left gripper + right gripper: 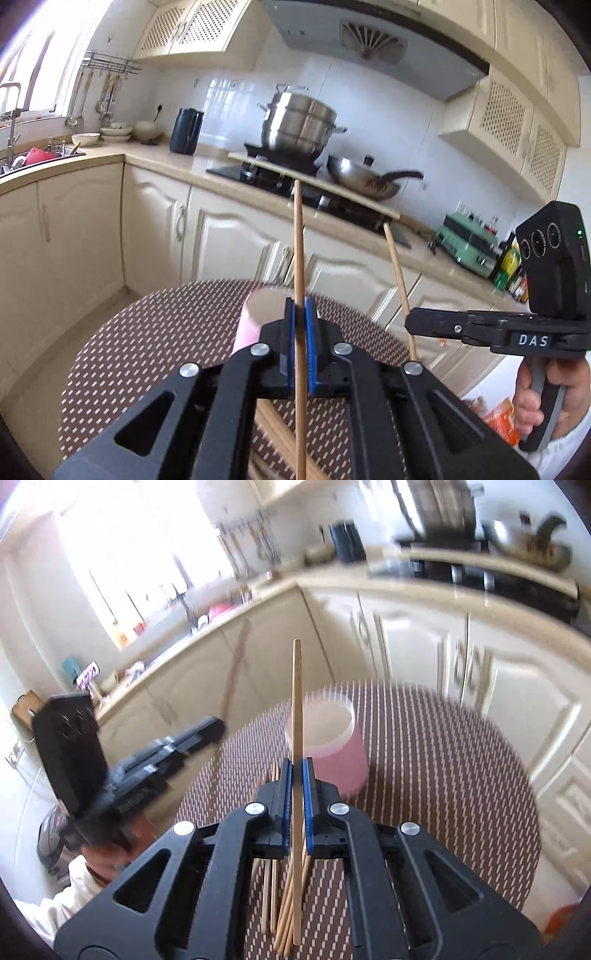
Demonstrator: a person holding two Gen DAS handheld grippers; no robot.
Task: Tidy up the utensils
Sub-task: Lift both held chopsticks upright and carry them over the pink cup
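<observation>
My left fingers (300, 314) pinched one chopstick (298, 236); my right fingers (297, 775) pinched another chopstick (296, 686). Light, stiff and slippery, they seemed best gripped mid-shaft for the pink cup (341, 760).

The chopsticks (296, 716) look like pale, matt wood, the cup (340, 760) smooth pink plastic, the table mat (147, 350) a woven, textured brown weave, the grippers' (300, 314) bodies matt black plastic with blue ribbed pads (312, 354), and the pot (299, 122) and wok (362, 177) shiny metal.
</observation>
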